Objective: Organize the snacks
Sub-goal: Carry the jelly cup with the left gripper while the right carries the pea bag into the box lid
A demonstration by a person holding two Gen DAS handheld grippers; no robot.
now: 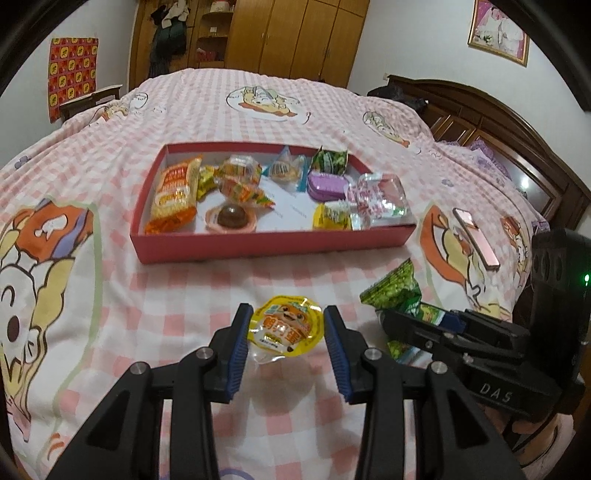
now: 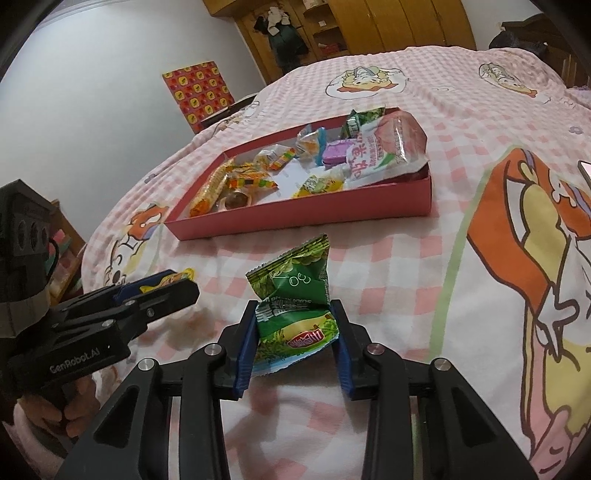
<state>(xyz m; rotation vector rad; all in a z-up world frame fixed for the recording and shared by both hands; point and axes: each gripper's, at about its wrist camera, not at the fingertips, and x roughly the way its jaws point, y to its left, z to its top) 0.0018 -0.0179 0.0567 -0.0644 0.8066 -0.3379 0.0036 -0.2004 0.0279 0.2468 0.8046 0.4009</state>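
A red shallow box [image 1: 273, 242] [image 2: 332, 214] with several snacks in it lies on the bed. In the left wrist view my left gripper [image 1: 288, 325] is shut on a round yellow jelly cup [image 1: 284, 326], both pads touching its rim. In the right wrist view my right gripper [image 2: 295, 317] is shut on a green snack packet [image 2: 295, 299], which stands crumpled between the pads. The packet also shows in the left wrist view [image 1: 395, 291], with the right gripper [image 1: 417, 328] around it. The left gripper [image 2: 162, 288] shows at the left of the right wrist view.
The pink checked bedspread [image 1: 147, 295] covers the whole bed. A pink phone [image 1: 476, 236] lies right of the box. A dark wooden headboard [image 1: 498, 122] stands at the right, a wardrobe [image 1: 295, 33] behind the bed.
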